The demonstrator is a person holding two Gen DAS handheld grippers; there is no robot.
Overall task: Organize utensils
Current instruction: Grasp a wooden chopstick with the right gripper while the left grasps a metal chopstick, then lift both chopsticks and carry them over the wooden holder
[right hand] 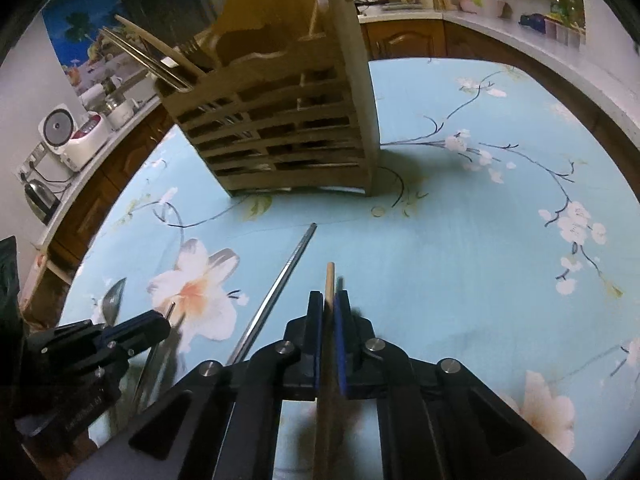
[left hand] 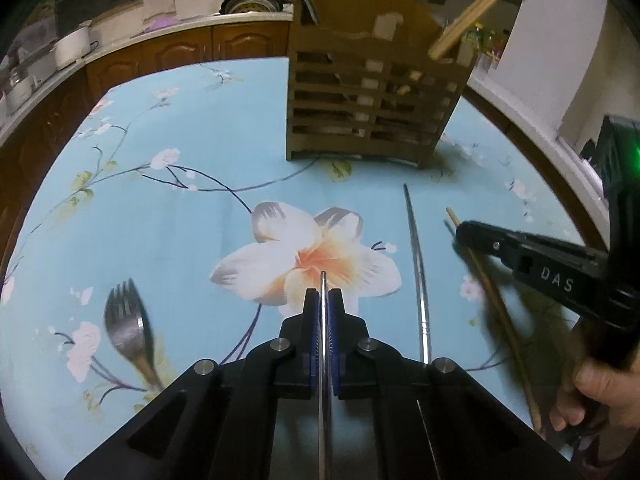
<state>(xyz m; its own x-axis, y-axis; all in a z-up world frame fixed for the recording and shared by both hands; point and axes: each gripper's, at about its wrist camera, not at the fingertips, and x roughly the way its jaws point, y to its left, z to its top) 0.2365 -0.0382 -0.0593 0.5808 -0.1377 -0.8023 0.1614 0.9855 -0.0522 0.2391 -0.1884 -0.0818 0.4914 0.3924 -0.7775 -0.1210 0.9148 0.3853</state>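
Note:
My left gripper (left hand: 325,294) is shut on a thin metal chopstick (left hand: 324,360) that runs back between its pads. My right gripper (right hand: 329,300) is shut on a wooden chopstick (right hand: 329,280); it also shows in the left wrist view (left hand: 464,236), with the wooden chopstick (left hand: 504,320) slanting under it. A second metal chopstick (left hand: 416,264) lies on the cloth between the grippers, also in the right wrist view (right hand: 280,284). A metal fork (left hand: 126,324) lies at the left. The slatted wooden utensil holder (left hand: 372,108) stands at the back, holding chopsticks; it also shows in the right wrist view (right hand: 280,128).
The table carries a light blue floral cloth (left hand: 180,220). Kitchen counters with wooden cabinets (left hand: 180,52) curve behind it, with pots and a rice cooker (right hand: 60,128). My left gripper appears at the lower left of the right wrist view (right hand: 132,332), next to a metal spoon (right hand: 112,300).

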